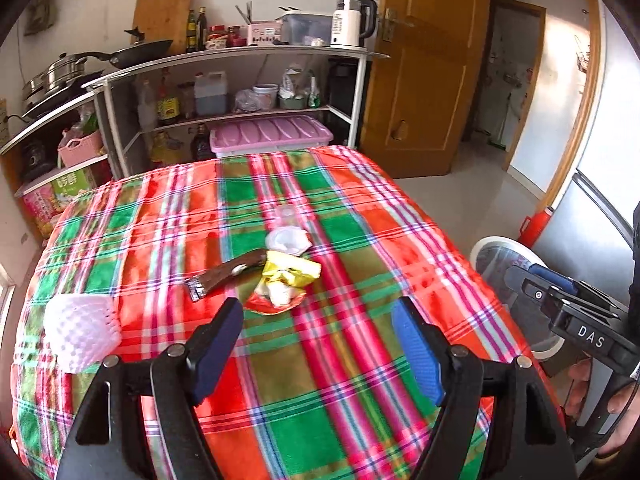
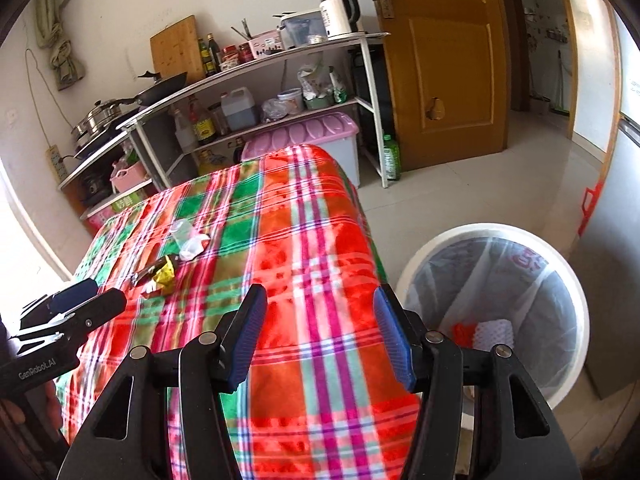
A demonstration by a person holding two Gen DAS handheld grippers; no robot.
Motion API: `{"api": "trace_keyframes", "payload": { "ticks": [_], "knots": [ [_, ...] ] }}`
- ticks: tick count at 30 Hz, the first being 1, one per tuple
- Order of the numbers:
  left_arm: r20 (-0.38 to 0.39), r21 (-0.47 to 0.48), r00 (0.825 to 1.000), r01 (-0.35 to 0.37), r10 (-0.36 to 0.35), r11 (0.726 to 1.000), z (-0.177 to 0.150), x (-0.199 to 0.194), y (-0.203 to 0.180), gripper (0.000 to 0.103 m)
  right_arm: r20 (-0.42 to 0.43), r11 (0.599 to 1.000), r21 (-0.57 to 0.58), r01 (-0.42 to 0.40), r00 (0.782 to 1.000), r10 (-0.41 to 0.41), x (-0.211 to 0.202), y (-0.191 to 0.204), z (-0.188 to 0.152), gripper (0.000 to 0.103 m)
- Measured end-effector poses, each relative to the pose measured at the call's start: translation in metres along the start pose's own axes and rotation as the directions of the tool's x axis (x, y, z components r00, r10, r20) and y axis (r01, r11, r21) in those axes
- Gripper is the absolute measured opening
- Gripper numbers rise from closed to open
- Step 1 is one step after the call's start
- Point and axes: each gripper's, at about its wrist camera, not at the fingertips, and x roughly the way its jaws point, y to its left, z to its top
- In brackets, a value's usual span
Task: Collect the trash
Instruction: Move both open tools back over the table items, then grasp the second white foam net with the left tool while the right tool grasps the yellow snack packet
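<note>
A small heap of trash lies mid-table on the plaid cloth [image 1: 360, 360]: a yellow wrapper [image 1: 290, 274], a red wrapper holding something white [image 1: 276, 298], a crumpled white cup [image 1: 288, 240] and a clear plastic cup [image 1: 286, 214]. A white foam net [image 1: 82, 330] sits at the table's left edge. My left gripper [image 1: 318, 320] hangs open just short of the heap, nothing between its blue pads. My right gripper [image 2: 320, 332] is open and empty over the table's right edge, beside the lined white bin [image 2: 496, 232]. The bin holds another foam net [image 2: 494, 334] and a red scrap [image 2: 464, 332].
A brown-strapped watch [image 1: 228, 272] lies touching the heap's left side. Behind the table stand a white shelf rack [image 1: 240, 56] with pots, bottles and a kettle, and a pink-lidded box [image 1: 272, 134]. A wooden door [image 1: 424, 80] stands at the back right, and the floor there is tiled.
</note>
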Motion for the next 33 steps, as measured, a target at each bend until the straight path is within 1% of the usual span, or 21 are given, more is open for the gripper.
{"api": "trace_keyframes", "payload": {
  "ticks": [2, 4, 8, 11, 14, 19, 23, 27, 31, 33],
  "knots": [
    [0.005, -0.034, 1.000, -0.030, 0.030, 0.999, -0.002, -0.003, 0.019, 0.079, -0.008, 0.999, -0.028, -0.016, 1.000, 0.016, 0.008, 0.017, 0.001, 0.056],
    [0.003, -0.065, 0.999, -0.039, 0.039, 0.997, -0.004, -0.004, 0.036, 0.079, -0.015, 0.998, -0.060, -0.035, 0.999, 0.034, 0.014, 0.034, 0.001, 0.056],
    [-0.002, -0.094, 0.996, -0.084, 0.084, 0.992, -0.009, -0.008, 0.067, 0.079, -0.043, 0.991, -0.104, -0.081, 0.996, 0.077, 0.029, 0.064, 0.002, 0.056],
    [0.002, -0.125, 0.996, -0.087, 0.088, 0.988, -0.013, -0.013, 0.087, 0.080, -0.062, 0.985, -0.133, -0.107, 0.993, 0.099, 0.042, 0.084, 0.002, 0.057],
    [0.008, -0.146, 0.992, -0.126, 0.129, 0.981, -0.015, -0.017, 0.105, 0.083, -0.085, 0.982, -0.132, -0.138, 0.988, 0.127, 0.054, 0.101, 0.003, 0.057],
    [-0.009, -0.192, 0.984, -0.177, 0.179, 0.965, -0.020, -0.017, 0.136, 0.085, -0.129, 0.972, -0.097, -0.214, 0.971, 0.201, 0.076, 0.123, 0.006, 0.057],
    [-0.015, -0.228, 0.985, -0.172, 0.173, 0.958, -0.022, -0.016, 0.162, 0.088, -0.163, 0.972, -0.081, -0.223, 0.965, 0.207, 0.094, 0.139, 0.005, 0.057],
    [-0.034, -0.271, 0.987, -0.159, 0.156, 0.949, -0.025, -0.010, 0.183, 0.091, -0.191, 0.975, -0.086, -0.204, 0.964, 0.185, 0.109, 0.152, 0.002, 0.057],
    [-0.066, -0.259, 0.985, -0.174, 0.162, 0.950, -0.029, -0.002, 0.192, 0.091, -0.216, 0.979, -0.095, -0.181, 0.964, 0.157, 0.123, 0.161, 0.002, 0.057],
    [-0.049, -0.249, 0.987, -0.160, 0.152, 0.955, -0.030, -0.004, 0.192, 0.091, -0.215, 0.979, -0.103, -0.179, 0.964, 0.154, 0.126, 0.164, 0.003, 0.057]
  ]
}}
